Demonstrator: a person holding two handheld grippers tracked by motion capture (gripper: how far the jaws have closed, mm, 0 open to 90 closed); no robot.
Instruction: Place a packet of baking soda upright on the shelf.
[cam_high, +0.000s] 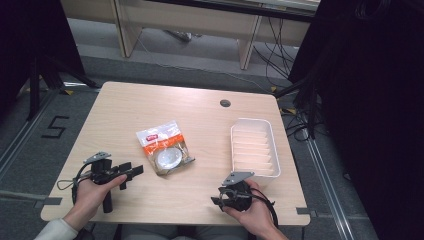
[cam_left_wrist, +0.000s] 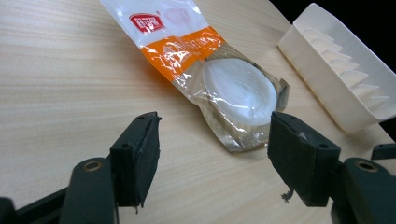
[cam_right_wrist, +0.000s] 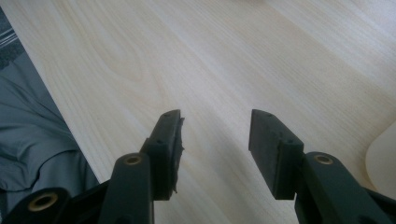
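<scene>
So the big light wooden table (cam_high: 150, 105) carries everything here, and next down in size is the white ribbed plastic tray (cam_high: 253, 147), which sits off to the far right of the left gripper's fingers (cam_left_wrist: 137, 154) and just ahead of the right gripper (cam_high: 231, 196). Then there's the clear plastic packet with the orange band and a round white disc inside (cam_left_wrist: 224, 79), lying flat just ahead of the left gripper (cam_left_wrist: 212, 158), a bit toward its right finger, not touching either one. My worry from here: that packet is thin, crinkly and flat on the table, so if the fingers come in level they'll probably just shove it along or skate over the film instead of biting it. Pinching only the loose wrapper edge could also let the disc swing and slip when it's lifted toward the tray. The left gripper's fingers are spread wide with nothing between them but bare wood. The right gripper's fingers (cam_right_wrist: 168, 149) are parted about halfway over the near edge of the table, holding nothing, the tray's corner just off to their right.
</scene>
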